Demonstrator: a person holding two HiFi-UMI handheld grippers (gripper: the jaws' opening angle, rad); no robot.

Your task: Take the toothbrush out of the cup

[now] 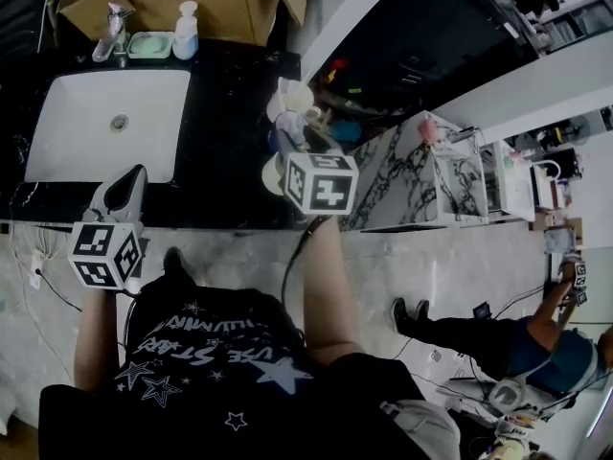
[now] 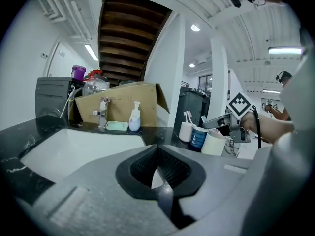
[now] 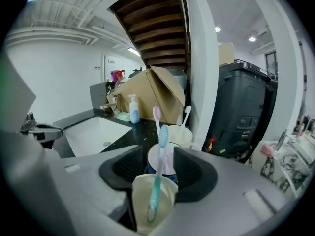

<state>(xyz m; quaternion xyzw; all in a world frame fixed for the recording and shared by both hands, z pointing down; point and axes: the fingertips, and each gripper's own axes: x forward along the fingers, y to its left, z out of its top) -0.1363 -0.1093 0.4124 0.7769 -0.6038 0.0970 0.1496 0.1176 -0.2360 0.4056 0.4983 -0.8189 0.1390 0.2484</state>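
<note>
Toothbrush (image 3: 158, 171) with a teal handle stands upright in a cream cup (image 3: 147, 210), bristles up, and it is not yet taken out. This cup sits low between the fingers of the right gripper (image 3: 161, 163), which are spread apart, one on each side of it; I cannot see that they touch the cup or the brush. Just beyond these fingers stands a blue cup (image 2: 198, 137) with a pink toothbrush (image 3: 157, 119), and further beyond it a white cup (image 3: 182, 134) with a white toothbrush (image 3: 186, 114). All three cups are on the black tabletop (image 1: 230, 142). The left gripper (image 2: 158, 173) has its fingers pressed together at the tips, with nothing between them. Beyond them and a little to the left lies the white sink (image 1: 96, 123), and behind it are a faucet (image 1: 110, 32), a soap bottle (image 1: 186, 32) and a cardboard box (image 1: 192, 3). The cups are well to the right of the left fingers.
</note>
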